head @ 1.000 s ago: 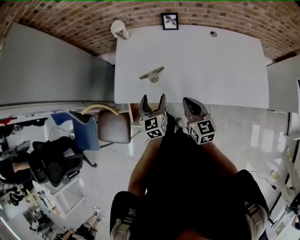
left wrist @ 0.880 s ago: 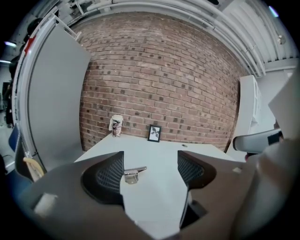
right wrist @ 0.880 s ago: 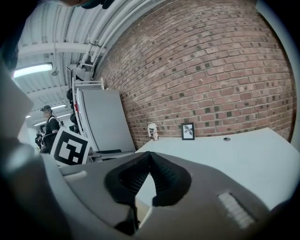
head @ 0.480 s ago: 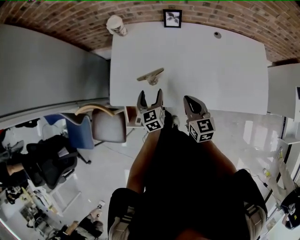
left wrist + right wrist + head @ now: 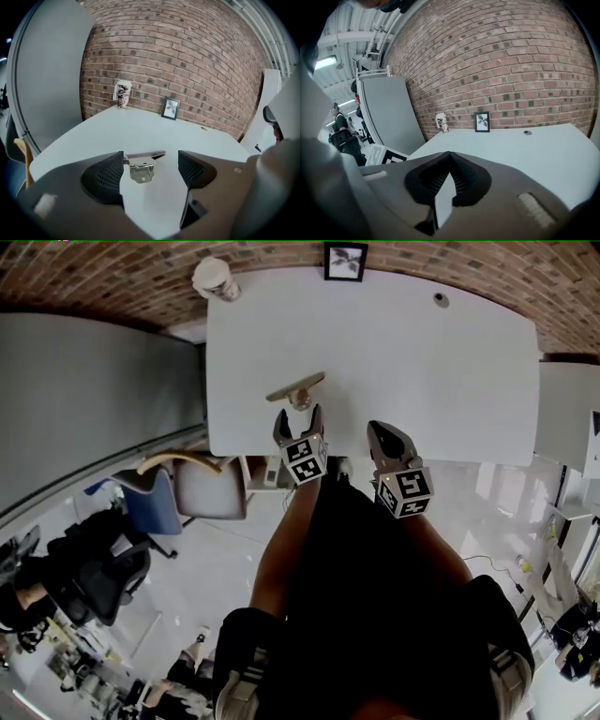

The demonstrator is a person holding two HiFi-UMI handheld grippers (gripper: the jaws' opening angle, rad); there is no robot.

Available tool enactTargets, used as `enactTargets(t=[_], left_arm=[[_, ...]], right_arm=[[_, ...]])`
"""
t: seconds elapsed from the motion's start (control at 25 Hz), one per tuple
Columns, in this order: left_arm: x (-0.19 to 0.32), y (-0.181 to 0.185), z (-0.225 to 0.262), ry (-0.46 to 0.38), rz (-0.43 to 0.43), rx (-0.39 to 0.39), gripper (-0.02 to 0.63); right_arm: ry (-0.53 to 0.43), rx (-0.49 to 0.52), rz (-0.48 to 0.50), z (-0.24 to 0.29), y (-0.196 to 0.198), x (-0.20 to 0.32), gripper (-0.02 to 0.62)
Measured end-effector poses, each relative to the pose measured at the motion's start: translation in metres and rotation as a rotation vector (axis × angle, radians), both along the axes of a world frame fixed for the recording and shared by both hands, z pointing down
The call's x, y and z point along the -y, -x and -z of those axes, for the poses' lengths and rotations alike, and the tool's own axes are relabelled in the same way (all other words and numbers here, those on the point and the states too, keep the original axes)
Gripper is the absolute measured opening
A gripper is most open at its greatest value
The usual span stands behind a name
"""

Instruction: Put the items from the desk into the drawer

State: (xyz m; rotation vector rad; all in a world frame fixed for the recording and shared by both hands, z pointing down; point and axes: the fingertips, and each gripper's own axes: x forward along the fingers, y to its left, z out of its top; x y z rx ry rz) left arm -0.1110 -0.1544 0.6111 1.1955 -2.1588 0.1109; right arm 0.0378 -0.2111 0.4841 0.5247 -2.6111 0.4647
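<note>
L hand-held gripper (image 5: 299, 414) advanced over desk (image 5: 422, 352) edge, wide, R hand-held gripper (image 5: 376, 431) closed

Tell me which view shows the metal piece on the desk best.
The left gripper view: the metal piece sits close, framed between the left gripper's open jaws, bracket and bar distinct. The head view shows it small, from above. The right gripper view misses it.

A metal bracket (image 5: 296, 390) lies near the desk's (image 5: 422, 362) front edge; cup (image 5: 212, 279) and framed picture (image 5: 345, 261) stand behind.
</note>
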Motion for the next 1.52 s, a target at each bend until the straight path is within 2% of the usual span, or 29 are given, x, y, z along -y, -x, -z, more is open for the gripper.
enactTargets(t=[0.28,0.84,0.92,1.04,1.52], left_arm=[[0.008,0.011,-0.05,0.09,0.027,-0.084,0.379],[0.02,0.024,-0.076,0.149,0.086,-0.081,0.367],[0.02,0.025,-0.077,0.161,0.08,-0.058,0.356],[0.018,0.028,-0.075,0.179,0.079,-0.039,0.297],[0.003,0.028,-0.072,0.153,-0.001,-0.037,0.293]], right_arm=[[0.027,-0.034,-0.037,-0.015,0.007,0.015,0.003],[0.044,-0.075,-0.087,-0.028,0.003,0.031,0.003],[0.046,-0.079,-0.09,-0.03,0.003,0.031,0.003],[0.044,-0.08,-0.089,-0.031,0.005,0.031,0.003],[0.033,-0.075,-0.078,-0.03,0.001,0.023,0.003]])
